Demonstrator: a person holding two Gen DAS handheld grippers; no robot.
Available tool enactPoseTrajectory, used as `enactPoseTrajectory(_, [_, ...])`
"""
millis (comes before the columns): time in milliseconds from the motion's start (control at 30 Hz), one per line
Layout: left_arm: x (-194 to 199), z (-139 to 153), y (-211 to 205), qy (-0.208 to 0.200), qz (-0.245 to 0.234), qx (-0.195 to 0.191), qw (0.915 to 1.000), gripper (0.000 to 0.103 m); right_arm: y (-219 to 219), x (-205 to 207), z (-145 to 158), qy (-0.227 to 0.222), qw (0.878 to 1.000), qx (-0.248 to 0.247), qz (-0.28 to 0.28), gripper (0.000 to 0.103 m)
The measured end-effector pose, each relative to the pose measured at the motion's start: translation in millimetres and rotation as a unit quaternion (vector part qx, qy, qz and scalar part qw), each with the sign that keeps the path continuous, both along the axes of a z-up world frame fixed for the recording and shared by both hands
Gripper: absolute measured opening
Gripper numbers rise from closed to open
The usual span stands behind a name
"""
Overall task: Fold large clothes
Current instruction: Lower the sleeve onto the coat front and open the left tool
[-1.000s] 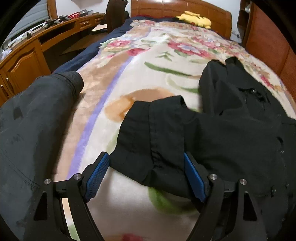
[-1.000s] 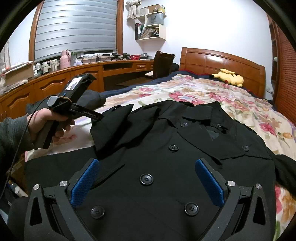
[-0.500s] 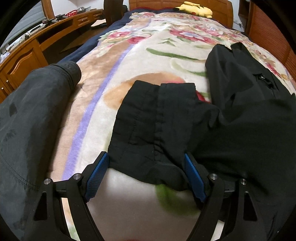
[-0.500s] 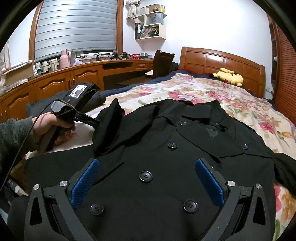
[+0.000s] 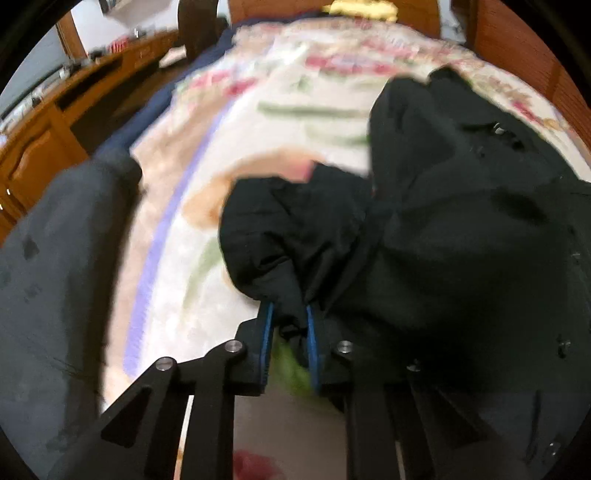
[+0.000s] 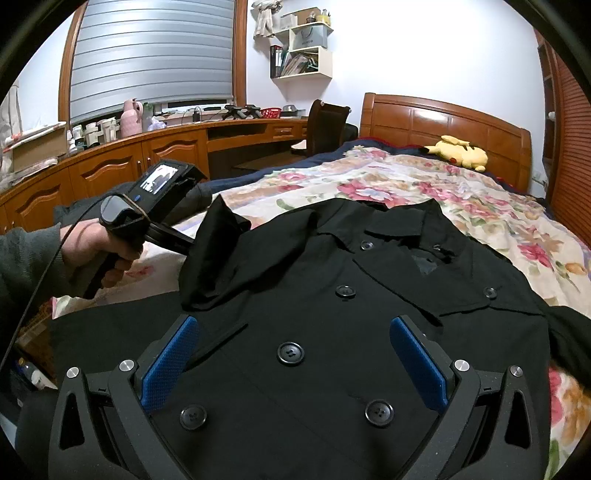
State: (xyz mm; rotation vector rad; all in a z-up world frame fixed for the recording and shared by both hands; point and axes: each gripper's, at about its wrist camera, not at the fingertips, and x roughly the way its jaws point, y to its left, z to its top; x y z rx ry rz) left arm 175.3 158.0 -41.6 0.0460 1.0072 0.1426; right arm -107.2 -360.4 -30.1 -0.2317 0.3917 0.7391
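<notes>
Left hand-held gripper [image 5: 289, 321] closing since earlier onto black coat [image 6: 332, 314] sleeve cuff [image 5: 291, 229] bunched between pads, right hand-held gripper [image 6: 295, 362] spread over coat front

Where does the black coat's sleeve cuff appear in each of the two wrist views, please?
Left wrist view: the sleeve cuff sits centre, bunched between the closing left gripper pads.
Right wrist view: the sleeve cuff stands lifted at left of centre.
Shared landmark: the yellow plush toy by the headboard, blurred at the top in the left view.

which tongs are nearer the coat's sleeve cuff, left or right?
Left. The left tongs are closing on the sleeve cuff, fabric bunched between the pads. The right tongs hang open over the black coat front, apart from the cuff.
</notes>
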Motion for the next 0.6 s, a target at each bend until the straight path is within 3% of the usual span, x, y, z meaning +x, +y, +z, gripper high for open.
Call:
enactPoseTrajectory(300, [-23.7,86.6,-49.6,-0.119,-0.034,-0.008,0.9922,0.016,-26.4,-0.1,8.5,0.006,1.0,0.023,-0.009,0.103])
enactPoseTrajectory(600, [-50.0,118.3,-125.5,-0.166,-0.128,-0.034,0.9773,0.016,-54.9,0.2,12.0,0.005,0.998,0.018,-0.056,0.103])
